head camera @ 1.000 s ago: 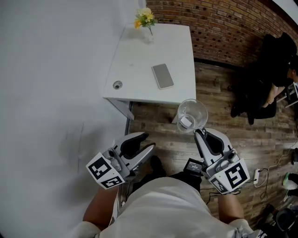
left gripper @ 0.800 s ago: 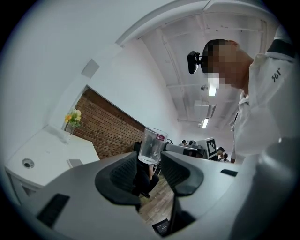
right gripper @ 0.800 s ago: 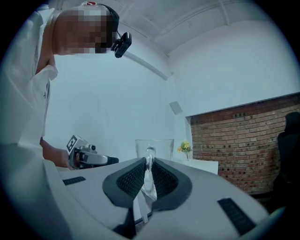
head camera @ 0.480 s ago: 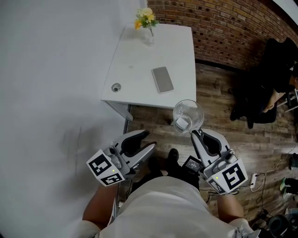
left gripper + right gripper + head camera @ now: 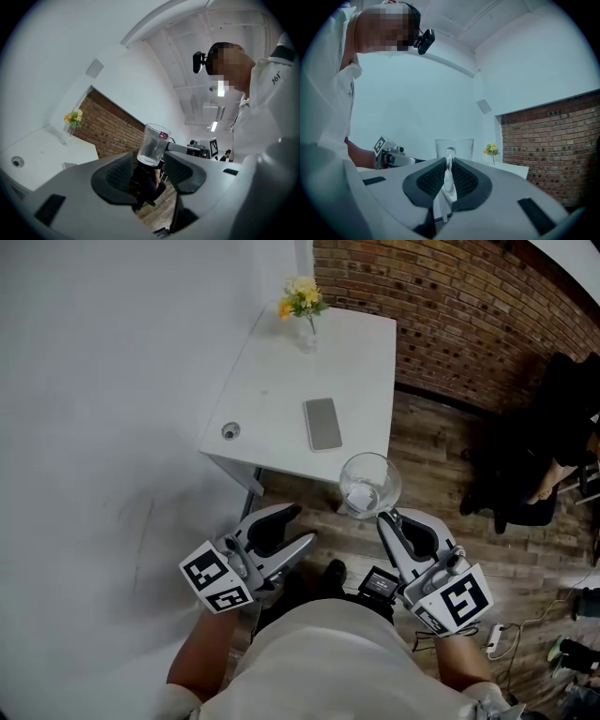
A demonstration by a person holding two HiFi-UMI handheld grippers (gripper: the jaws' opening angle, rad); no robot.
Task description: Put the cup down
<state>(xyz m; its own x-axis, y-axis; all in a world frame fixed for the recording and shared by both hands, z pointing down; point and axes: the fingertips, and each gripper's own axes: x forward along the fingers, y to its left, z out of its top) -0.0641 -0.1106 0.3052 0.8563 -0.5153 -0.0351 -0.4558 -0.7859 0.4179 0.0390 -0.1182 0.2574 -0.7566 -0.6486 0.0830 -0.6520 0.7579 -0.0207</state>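
In the head view, a clear glass cup (image 5: 369, 486) is hanging in the air by the near edge of a white table (image 5: 272, 390), over plank wood flooring (image 5: 441, 474), and it is showing clear through to its round base. The right gripper (image 5: 381, 515) is holding it from the near side, the grey body pointing about level. The left gripper (image 5: 302, 526) is pointing level too, well apart from the cup. On the smooth tabletop a flat grey phone (image 5: 322, 423) is lying, and a slim vase (image 5: 307, 329) is holding yellow flowers by the red brick wall (image 5: 450, 315). In the left gripper view, the ribbed black pads (image 5: 123, 171) are standing spread; they have just been opening, and nothing is sitting between them, the cup (image 5: 152, 145) showing farther off beyond the gap with a small pink sticker near its rim. In the right gripper view, the pads (image 5: 432, 178) are pinching the cup's upright glass handle (image 5: 449, 174), with the cylindrical body rising just beyond the fingertips.
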